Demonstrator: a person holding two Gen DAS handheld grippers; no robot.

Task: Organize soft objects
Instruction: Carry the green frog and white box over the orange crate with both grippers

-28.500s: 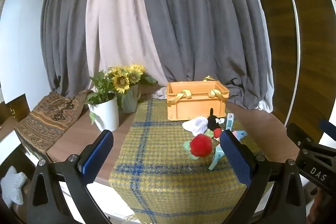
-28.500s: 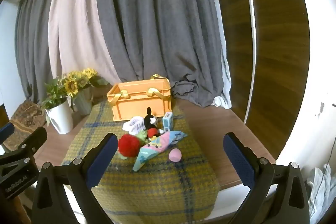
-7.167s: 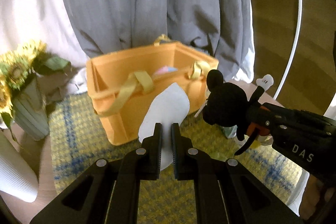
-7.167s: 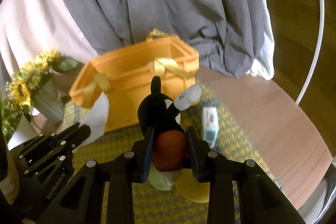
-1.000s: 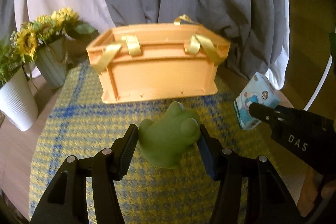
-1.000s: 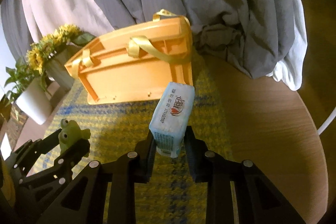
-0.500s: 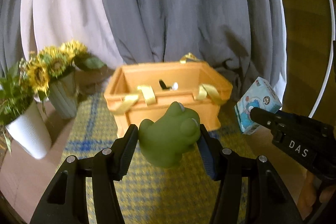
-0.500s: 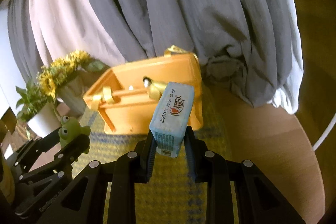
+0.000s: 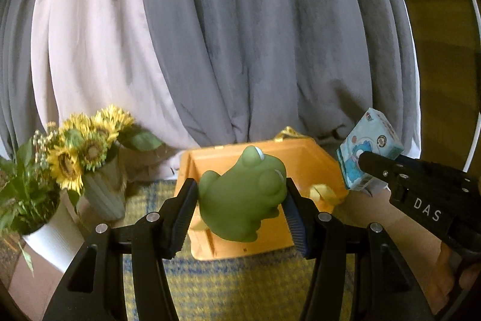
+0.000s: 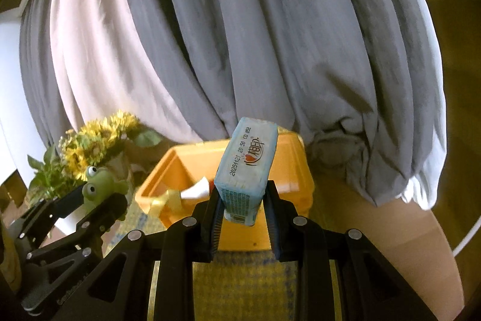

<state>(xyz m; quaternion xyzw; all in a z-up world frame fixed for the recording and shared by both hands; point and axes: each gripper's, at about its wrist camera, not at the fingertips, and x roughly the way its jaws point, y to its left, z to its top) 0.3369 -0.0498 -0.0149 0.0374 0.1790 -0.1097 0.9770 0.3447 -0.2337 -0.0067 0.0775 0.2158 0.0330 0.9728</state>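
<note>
My left gripper (image 9: 240, 194) is shut on a green frog toy (image 9: 243, 194) and holds it in the air just in front of the open orange crate (image 9: 318, 161). My right gripper (image 10: 242, 206) is shut on a light blue tissue pack (image 10: 248, 167), raised in front of the crate (image 10: 168, 167). The tissue pack (image 9: 368, 146) and right gripper also show at the right of the left wrist view. The frog (image 10: 100, 182) shows at the left of the right wrist view. A white object and yellow handle straps (image 10: 171, 199) lie inside the crate.
The crate stands on a yellow and blue plaid cloth (image 9: 234, 288) over a wooden table (image 10: 390, 236). A sunflower vase (image 9: 102, 185) and a white plant pot (image 9: 51, 242) stand at the left. Grey and pale curtains (image 9: 240, 35) hang right behind the crate.
Both grippers have risen and moved closer to the crate with their objects still held. I now look more down into the crate's opening.
</note>
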